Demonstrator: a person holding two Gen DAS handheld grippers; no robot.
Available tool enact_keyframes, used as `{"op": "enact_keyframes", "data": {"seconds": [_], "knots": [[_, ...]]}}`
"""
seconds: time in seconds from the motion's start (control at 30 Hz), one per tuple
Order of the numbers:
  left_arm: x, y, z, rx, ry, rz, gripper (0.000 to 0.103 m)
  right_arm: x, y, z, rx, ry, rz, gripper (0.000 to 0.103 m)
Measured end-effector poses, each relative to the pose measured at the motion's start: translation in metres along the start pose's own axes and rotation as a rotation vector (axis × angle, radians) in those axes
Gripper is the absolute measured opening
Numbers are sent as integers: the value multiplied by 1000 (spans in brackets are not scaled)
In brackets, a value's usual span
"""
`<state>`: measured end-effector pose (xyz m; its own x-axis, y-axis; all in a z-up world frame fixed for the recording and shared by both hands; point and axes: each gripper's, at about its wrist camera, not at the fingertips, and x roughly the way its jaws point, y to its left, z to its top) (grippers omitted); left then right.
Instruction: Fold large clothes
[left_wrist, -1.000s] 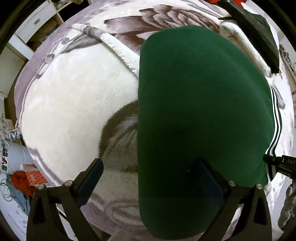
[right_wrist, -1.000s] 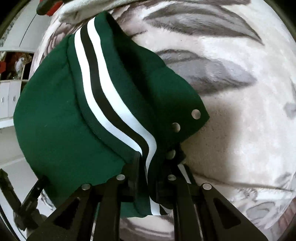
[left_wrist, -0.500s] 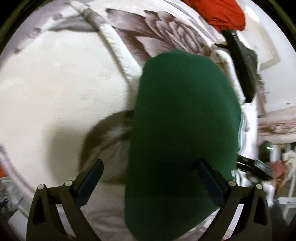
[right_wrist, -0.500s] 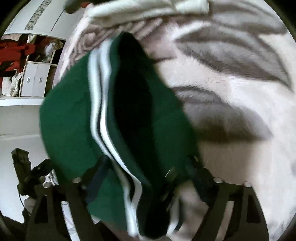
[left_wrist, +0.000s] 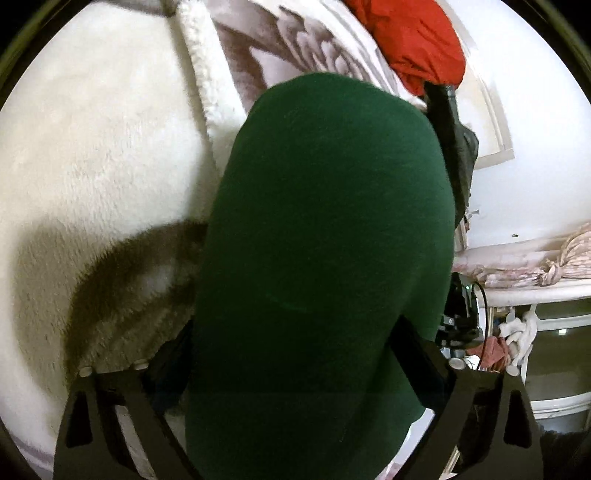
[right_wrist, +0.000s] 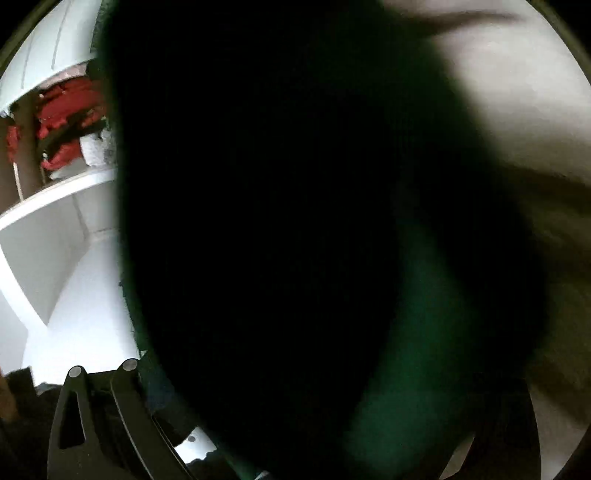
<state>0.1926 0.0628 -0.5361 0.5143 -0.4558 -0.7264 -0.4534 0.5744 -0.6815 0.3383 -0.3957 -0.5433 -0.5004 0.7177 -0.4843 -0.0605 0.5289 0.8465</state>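
A dark green garment (left_wrist: 325, 240) fills the middle of the left wrist view, lying between the wide-apart fingers of my left gripper (left_wrist: 291, 354) and draped over their gap; the fingers (left_wrist: 417, 354) do not pinch it. In the right wrist view the same green garment (right_wrist: 295, 240) hangs right in front of the lens and blacks out most of the frame. My right gripper's left finger (right_wrist: 122, 402) shows at the bottom left; the right finger is hidden behind the cloth, so its state is unclear.
A fluffy cream and grey patterned blanket (left_wrist: 92, 166) covers the bed under the garment. A red garment (left_wrist: 413, 40) and a black item (left_wrist: 450, 140) lie at the far edge. White shelves (right_wrist: 55, 229) with red things stand left in the right wrist view.
The green garment has been lifted off the blanket and swung close to the right camera, hiding its striped hem. Both cameras have tilted up toward the room. The right gripper's fingers spread apart.
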Motion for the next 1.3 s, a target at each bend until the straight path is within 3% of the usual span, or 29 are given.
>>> {"op": "enact_keyframes", "data": {"seconds": [0.03,0.1,0.2,0.3,0.6,0.8,1.0,1.07,1.2,1.3], "knots": [[-1,0,0,2,-8,-5,89,-1,1,0,6,-10,8,102],[-7,0,5,7,-20,-16,82,-6,3,-3,22,-46,26,66],[-12,-6,15,34,-21,-28,79,-8,13,-16,32,-83,28,50],[-19,-16,28,65,-7,-42,77,-16,26,-31,45,-133,51,42],[-42,-89,73,256,51,-83,77,-74,72,-69,48,-332,119,39],[-34,-159,120,358,97,-140,77,-152,113,-63,47,-476,90,39],[14,-257,202,465,123,-225,77,-257,144,-21,16,-621,59,39],[35,-284,231,500,123,-237,77,-292,145,7,11,-658,54,39],[90,-314,283,542,135,-240,77,-342,127,66,25,-683,53,39],[142,-300,309,513,177,-201,77,-355,97,117,63,-661,15,39]]}}
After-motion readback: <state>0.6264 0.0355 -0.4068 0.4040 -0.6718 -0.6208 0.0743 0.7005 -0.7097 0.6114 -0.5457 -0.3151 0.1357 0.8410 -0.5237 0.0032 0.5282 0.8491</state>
